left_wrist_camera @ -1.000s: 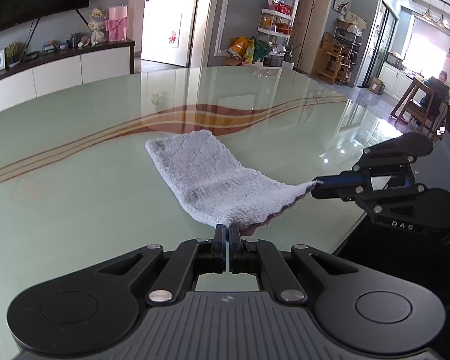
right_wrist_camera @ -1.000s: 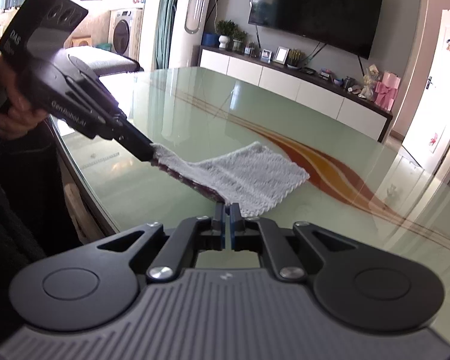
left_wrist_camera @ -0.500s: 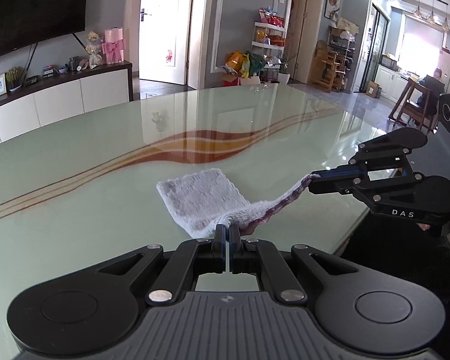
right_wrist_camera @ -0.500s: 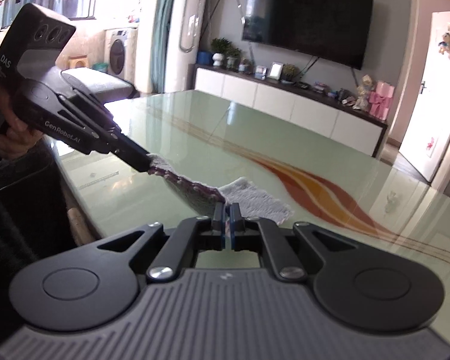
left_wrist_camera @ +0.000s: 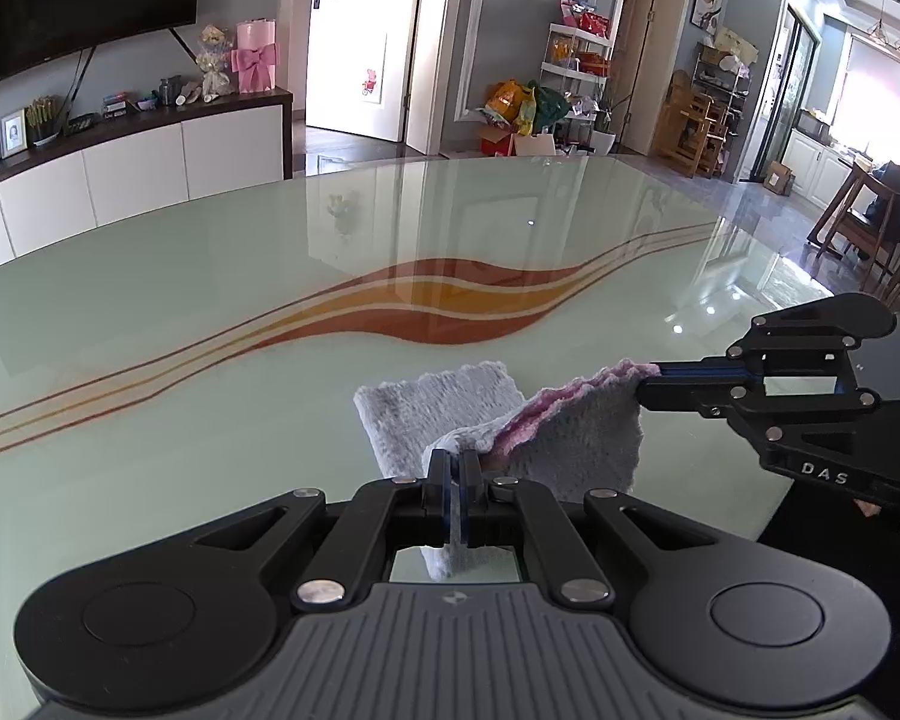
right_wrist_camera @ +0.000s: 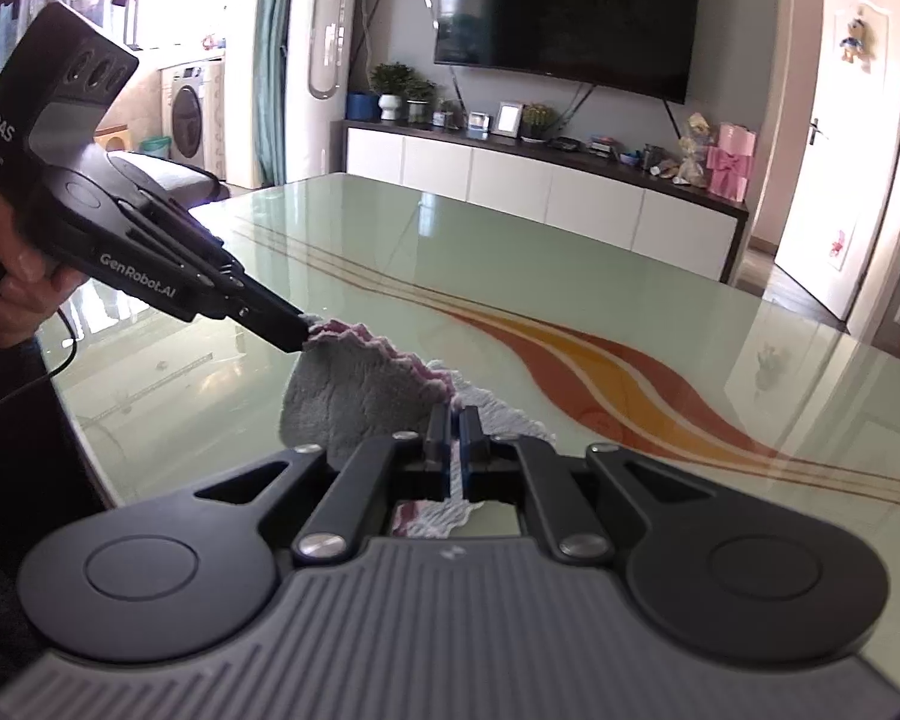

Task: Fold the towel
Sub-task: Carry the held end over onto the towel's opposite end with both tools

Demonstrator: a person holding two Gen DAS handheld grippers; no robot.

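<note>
My left gripper (left_wrist_camera: 455,468) has its fingers (left_wrist_camera: 435,474) closed on one corner of the grey towel (left_wrist_camera: 444,408), which is lifted off the glossy green worktop (left_wrist_camera: 210,312) near its front edge. Between the two grips the cloth hangs in a sagging fold with its pink scalloped hem (left_wrist_camera: 570,396) uppermost, and the far part lies flat on the glass. My right gripper (right_wrist_camera: 453,420) is likewise clamped on the neighbouring corner, level with the left.
</note>
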